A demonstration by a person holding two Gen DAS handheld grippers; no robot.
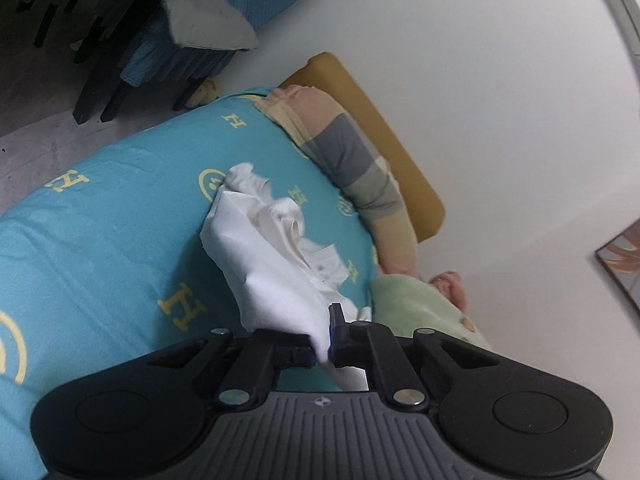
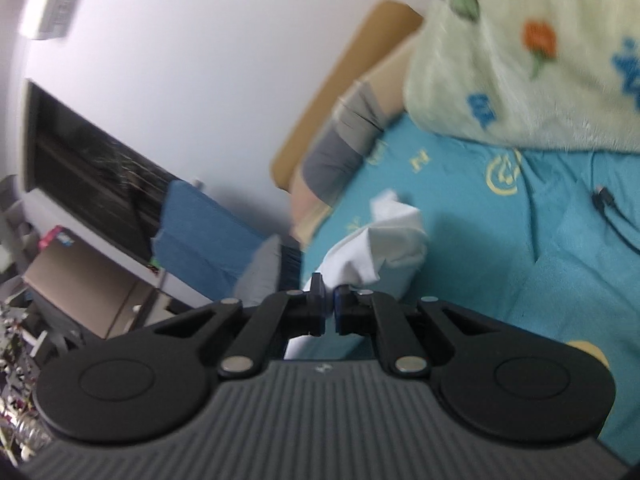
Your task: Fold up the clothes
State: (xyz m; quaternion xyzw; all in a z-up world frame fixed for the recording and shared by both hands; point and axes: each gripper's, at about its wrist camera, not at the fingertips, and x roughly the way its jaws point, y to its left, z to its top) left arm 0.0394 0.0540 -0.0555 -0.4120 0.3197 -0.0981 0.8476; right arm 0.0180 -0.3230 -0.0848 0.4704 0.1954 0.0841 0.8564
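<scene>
Right view motion-blurred; garment (image 2: 384, 240) edge hidden between tongs.

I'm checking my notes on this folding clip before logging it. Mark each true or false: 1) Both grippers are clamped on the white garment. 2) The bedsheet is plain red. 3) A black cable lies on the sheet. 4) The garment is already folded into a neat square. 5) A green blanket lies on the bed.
1) True: the left gripper and the right gripper each have jaws shut on the white garment.
2) False: the bedsheet is turquoise with yellow letters.
3) True: a black cable lies on it.
4) False: the garment hangs bunched and crumpled.
5) True: the green blanket lies there.
</scene>
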